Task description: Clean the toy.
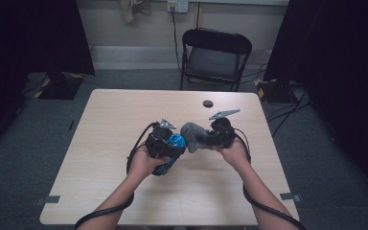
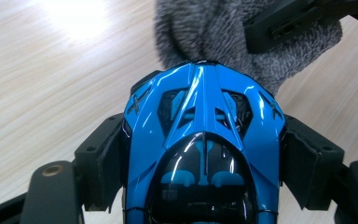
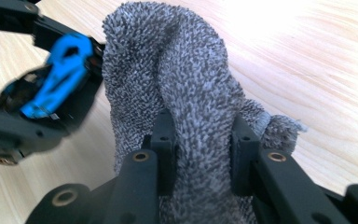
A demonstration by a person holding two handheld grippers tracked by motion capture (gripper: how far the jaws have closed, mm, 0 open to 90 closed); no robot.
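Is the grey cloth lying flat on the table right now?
No. The right gripper pinches the grey cloth, bunched above the table, beside the blue toy car.

Glossy blue toy car (image 2: pixel 205 140) – nose touching fuzzy grey cloth (image 3: pixel 186 93), both held above table.

High view is dim, room edges near black; pale wooden table (image 1: pixel 124 115) evenly lit, soft shadows only. Both gripper views are bright, with blown-out overhead glare on the wood. Glossy blue toy car (image 2: pixel 205 140) shows specular streaks. Fuzzy grey cloth (image 3: pixel 186 93) is sharp; the car behind it is motion-blurred.
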